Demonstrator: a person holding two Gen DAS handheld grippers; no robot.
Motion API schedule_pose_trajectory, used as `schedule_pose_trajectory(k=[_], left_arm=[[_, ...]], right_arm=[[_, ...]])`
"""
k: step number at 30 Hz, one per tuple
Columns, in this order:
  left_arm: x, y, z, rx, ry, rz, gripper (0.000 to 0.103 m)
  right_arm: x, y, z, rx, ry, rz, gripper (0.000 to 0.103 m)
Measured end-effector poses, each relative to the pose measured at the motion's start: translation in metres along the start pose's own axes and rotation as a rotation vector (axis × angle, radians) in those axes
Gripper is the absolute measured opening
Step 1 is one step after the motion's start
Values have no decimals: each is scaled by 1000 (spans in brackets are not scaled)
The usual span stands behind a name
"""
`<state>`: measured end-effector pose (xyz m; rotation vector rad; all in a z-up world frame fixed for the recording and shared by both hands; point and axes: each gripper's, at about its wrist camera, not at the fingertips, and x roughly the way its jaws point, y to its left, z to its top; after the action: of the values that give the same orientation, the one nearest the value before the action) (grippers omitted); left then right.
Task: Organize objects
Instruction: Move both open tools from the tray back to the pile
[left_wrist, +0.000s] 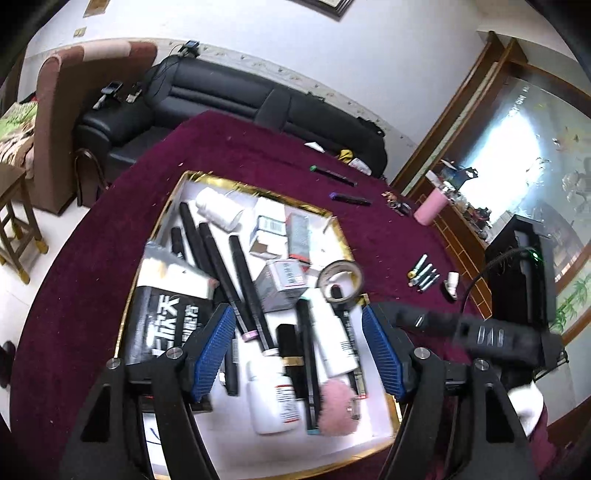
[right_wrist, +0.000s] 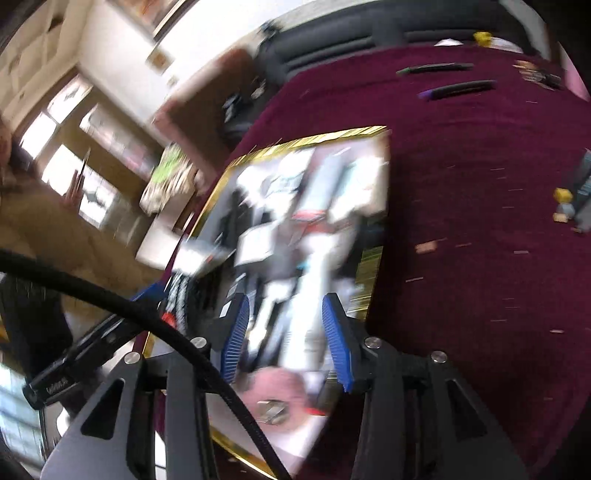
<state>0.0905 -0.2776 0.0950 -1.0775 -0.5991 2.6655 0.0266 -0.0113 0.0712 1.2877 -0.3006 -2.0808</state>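
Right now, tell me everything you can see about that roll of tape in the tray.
The roll of tape is a ring with a brownish outer band and a pale inner core. It sits tilted on the heap of items in the gold-rimmed tray, near its right edge, leaning on a white tube. No gripper touches it.

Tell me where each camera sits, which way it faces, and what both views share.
Left wrist: on the left hand-held gripper, looking down over open blue fingers at the gold-rimmed tray of clutter; the right hand-held gripper shows beside it.
Right wrist: on the right hand-held gripper, blurred, jaws open over the same tray.
Shared: tray, maroon cloth, two pens.
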Motion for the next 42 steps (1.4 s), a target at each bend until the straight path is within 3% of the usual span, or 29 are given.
schedule_pose_trajectory(k=[1, 3, 8, 12, 19, 25, 29, 36, 38, 42], left_arm=[[1, -4, 0, 6, 6, -6, 68], [3, -13, -1, 23, 21, -12, 81], [4, -40, -4, 75, 35, -56, 81], [7, -71, -10, 131, 56, -133, 82], [40, -145, -28, 241, 187, -223, 82], [89, -203, -57, 314, 322, -260, 82], [128, -222, -69, 322, 376, -223, 82], [179, -218, -74, 294, 395, -170, 82], [182, -220, -73, 302, 366, -161, 83], [186, -227, -79, 351, 341, -171, 100]], right_arm=[[-10, -13, 4, 33, -24, -5, 40], [-36, -51, 17, 130, -76, -19, 40], [-107, -149, 48, 326, -201, -91, 47], [-150, -193, 17, 410, -283, -65, 64], [-143, -249, -48, 521, -259, 1, 64], [-155, -282, -69, 542, -335, 89, 64], [-163, -292, -75, 536, -377, 172, 69], [-165, -289, -75, 528, -400, 247, 73], [-166, -287, -75, 519, -396, 241, 74], [-163, -276, -71, 462, -370, 185, 79]])
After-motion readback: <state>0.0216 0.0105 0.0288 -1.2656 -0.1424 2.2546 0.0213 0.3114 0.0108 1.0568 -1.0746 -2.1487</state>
